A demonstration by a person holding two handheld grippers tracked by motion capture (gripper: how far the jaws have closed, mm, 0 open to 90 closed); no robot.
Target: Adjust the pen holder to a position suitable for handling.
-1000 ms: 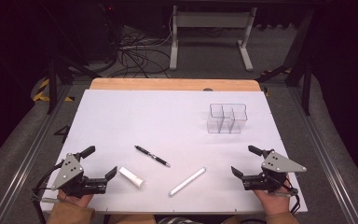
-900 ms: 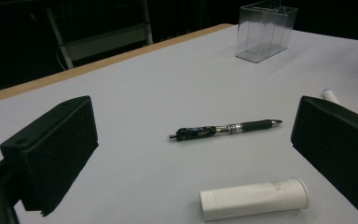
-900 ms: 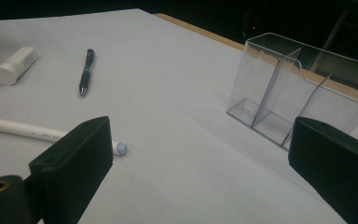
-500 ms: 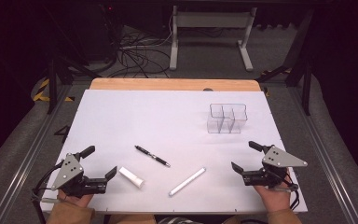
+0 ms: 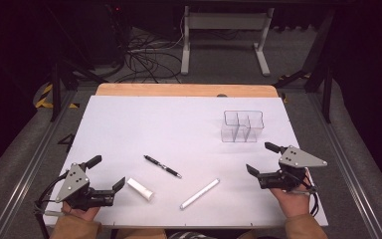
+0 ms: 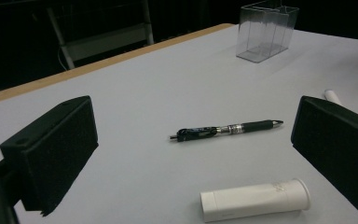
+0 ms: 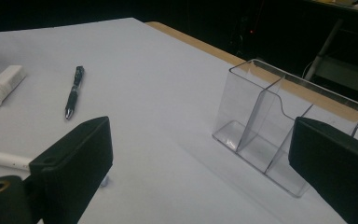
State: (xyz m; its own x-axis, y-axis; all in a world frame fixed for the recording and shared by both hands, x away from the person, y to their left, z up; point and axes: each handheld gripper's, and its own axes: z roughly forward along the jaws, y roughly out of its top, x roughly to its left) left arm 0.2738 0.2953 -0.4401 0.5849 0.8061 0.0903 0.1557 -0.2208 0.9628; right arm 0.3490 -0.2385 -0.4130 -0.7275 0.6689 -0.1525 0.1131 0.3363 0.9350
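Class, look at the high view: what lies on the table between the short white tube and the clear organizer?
In the high view, the black pen lies between the short white tube and the clear organizer; the rest of that stretch is bare white tabletop.

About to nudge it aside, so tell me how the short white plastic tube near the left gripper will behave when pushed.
The short white plastic tube is round and lies on its side on the smooth white table, so it will probably roll. It looks small and light, so a light push should move it. Its flared cap end may make it curve.

Clear glossy plastic organizer (image 7: 279, 126); matt white table sheet (image 5: 179, 129); black glossy plastic pen (image 6: 226, 130).
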